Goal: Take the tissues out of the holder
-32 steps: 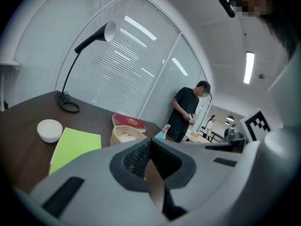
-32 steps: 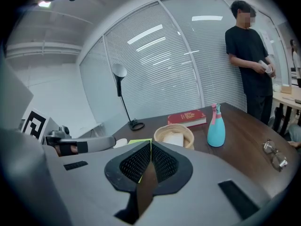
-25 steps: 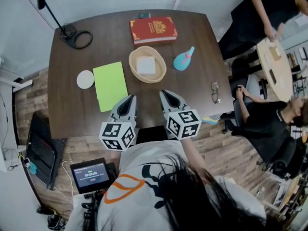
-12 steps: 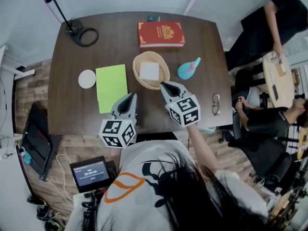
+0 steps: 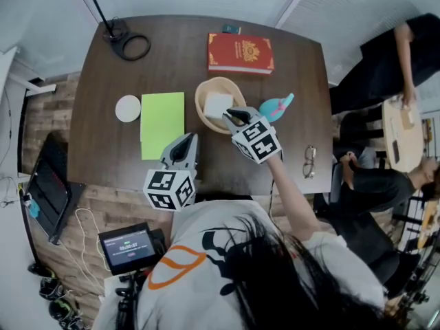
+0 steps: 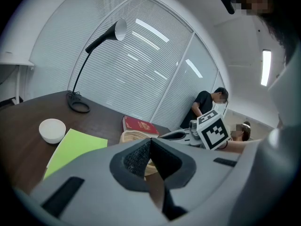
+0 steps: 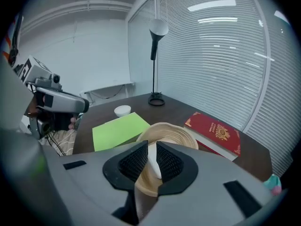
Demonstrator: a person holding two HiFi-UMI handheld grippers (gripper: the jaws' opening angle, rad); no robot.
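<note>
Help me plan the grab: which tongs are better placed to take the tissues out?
Right. The right tongs hover at the rim of the holder, aimed at the tissues, jaws just opening with nothing between them yet. The left tongs are shut, back at the edge of the table.

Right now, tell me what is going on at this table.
A person holds a gripper in each hand. The right gripper hangs at the near rim of the wicker holder, pointing at the white tissues inside. Its jaws have just been opening, stand slightly apart and grip nothing yet. The left gripper hovers by the near edge of the table, jaws shut and empty. The tissues are not out yet.
</note>
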